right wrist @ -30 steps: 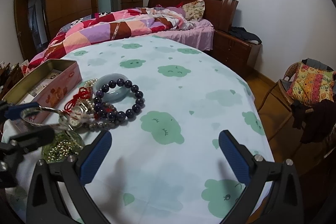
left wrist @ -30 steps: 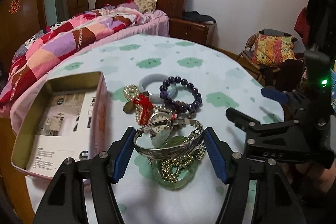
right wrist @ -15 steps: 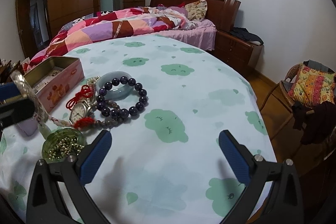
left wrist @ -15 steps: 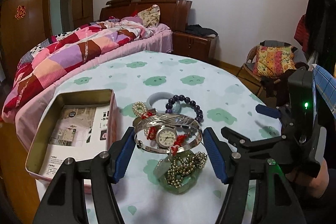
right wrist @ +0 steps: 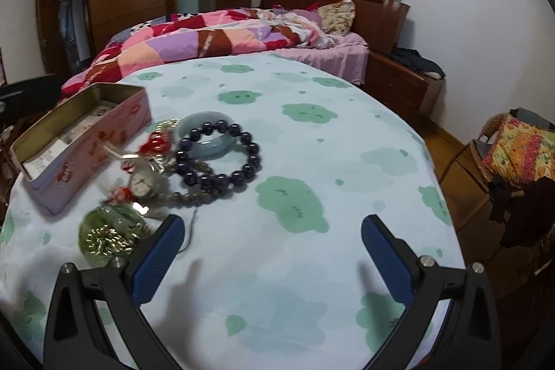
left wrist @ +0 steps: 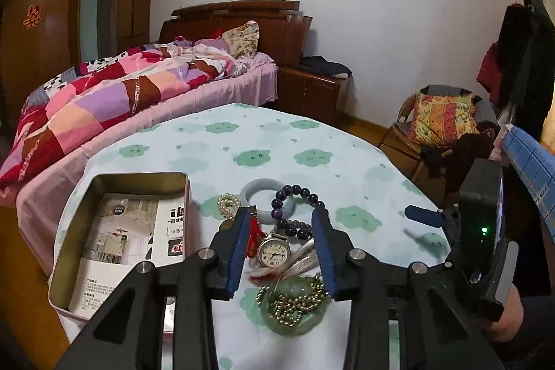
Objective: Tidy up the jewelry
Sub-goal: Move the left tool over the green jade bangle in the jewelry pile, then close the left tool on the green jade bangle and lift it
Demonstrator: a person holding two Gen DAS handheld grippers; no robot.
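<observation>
Left wrist: tin [left wrist: 83, 231] holds leaflets [left wrist: 138, 231]; both hand-held grippers [left wrist: 282, 248] [right wrist: 272, 254] gape empty.

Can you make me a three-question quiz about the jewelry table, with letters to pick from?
1. Where is the purple bead bracelet?
A. inside the tin box
B. lying partly over the pale bangle
C. on the bed

2. What colour is the outside of the tin box?
A. pink
B. black
C. yellow

3. How is the right hand-held gripper?
A. shut on the bracelet
B. shut on the watch
C. open, holding nothing

Answers:
1. B, its beads cross the bangle's ring.
2. A, the side wall is pink with red pictures.
3. C, its blue fingers stand wide apart with only tablecloth between them.
</observation>
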